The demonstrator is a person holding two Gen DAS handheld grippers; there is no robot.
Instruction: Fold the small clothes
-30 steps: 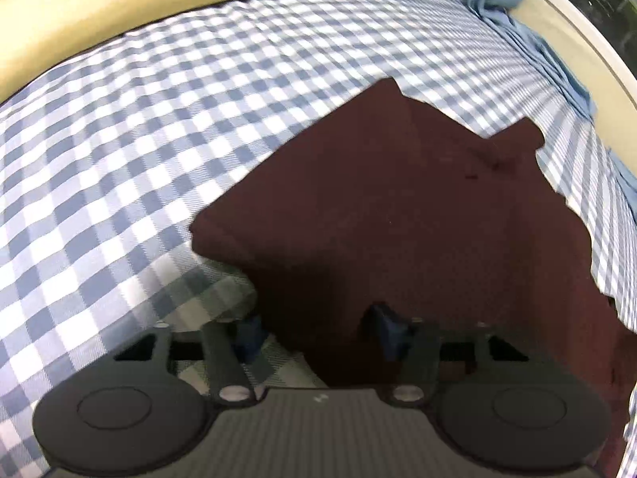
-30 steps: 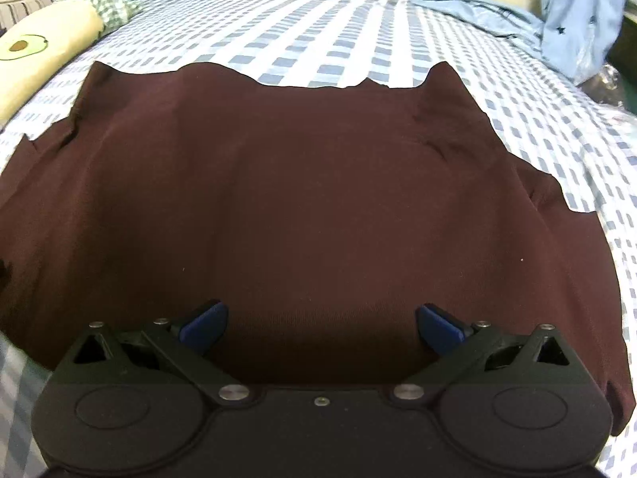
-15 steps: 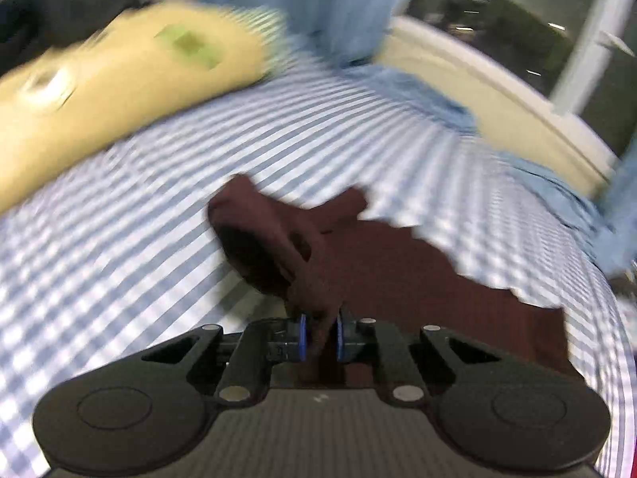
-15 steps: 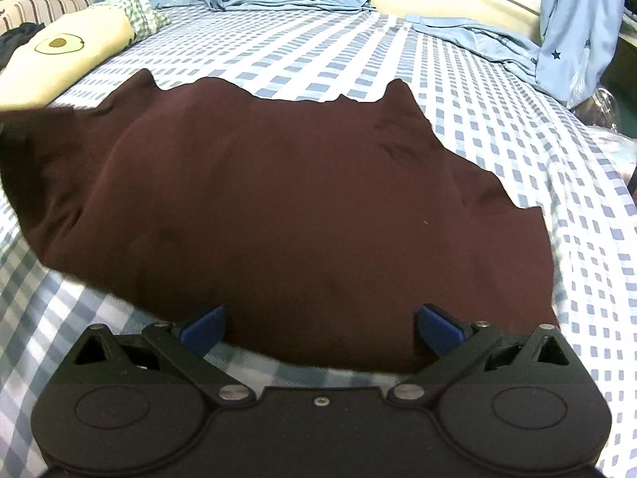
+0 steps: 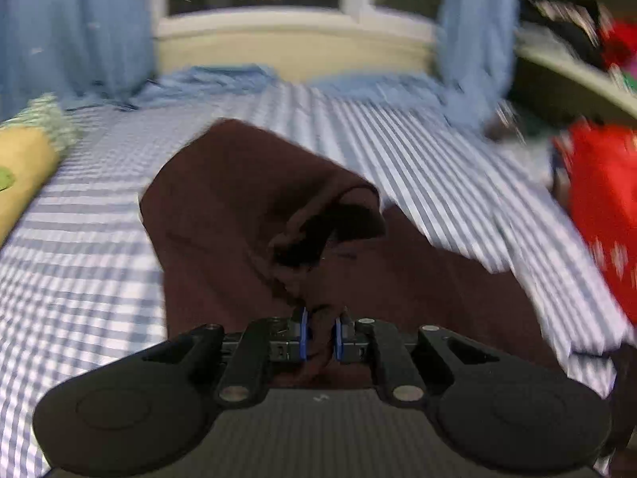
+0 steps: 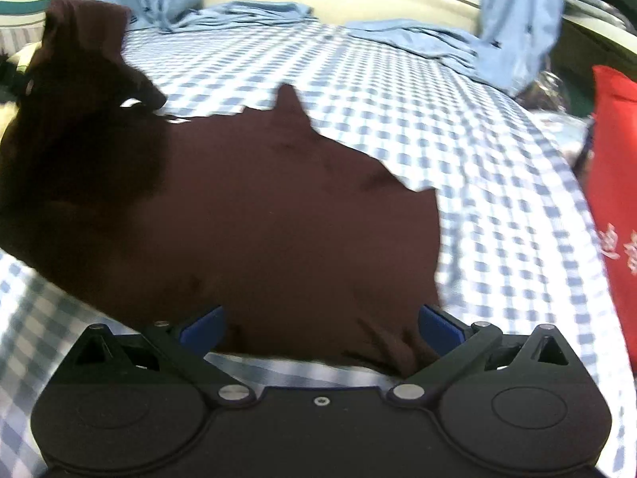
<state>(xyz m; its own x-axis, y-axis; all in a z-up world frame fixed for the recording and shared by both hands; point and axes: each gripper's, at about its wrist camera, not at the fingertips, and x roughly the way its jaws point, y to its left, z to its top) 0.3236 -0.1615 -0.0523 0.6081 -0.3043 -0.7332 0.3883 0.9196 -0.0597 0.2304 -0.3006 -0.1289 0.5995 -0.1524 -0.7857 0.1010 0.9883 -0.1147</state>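
A dark maroon garment [image 6: 258,215] lies on the blue-and-white checked bed [image 6: 398,91]. My left gripper [image 5: 319,332] is shut on a bunched edge of the garment [image 5: 247,207] and holds it lifted, so the cloth drapes back over itself. In the right wrist view the lifted part [image 6: 79,59] rises at the far left. My right gripper [image 6: 320,322] is open, its blue pads [image 6: 440,328] on either side of the garment's near edge, just above the bed.
A red cushion [image 6: 617,207] stands at the right edge of the bed. A yellow pillow [image 5: 20,183] lies at the left. Light blue cloths [image 6: 414,40] and curtains [image 5: 75,24] lie along the far side under the window.
My left gripper, open at the garment's edge a second ago, has shut on it and lifted it up and toward the right. The right gripper has stayed open near the near edge.
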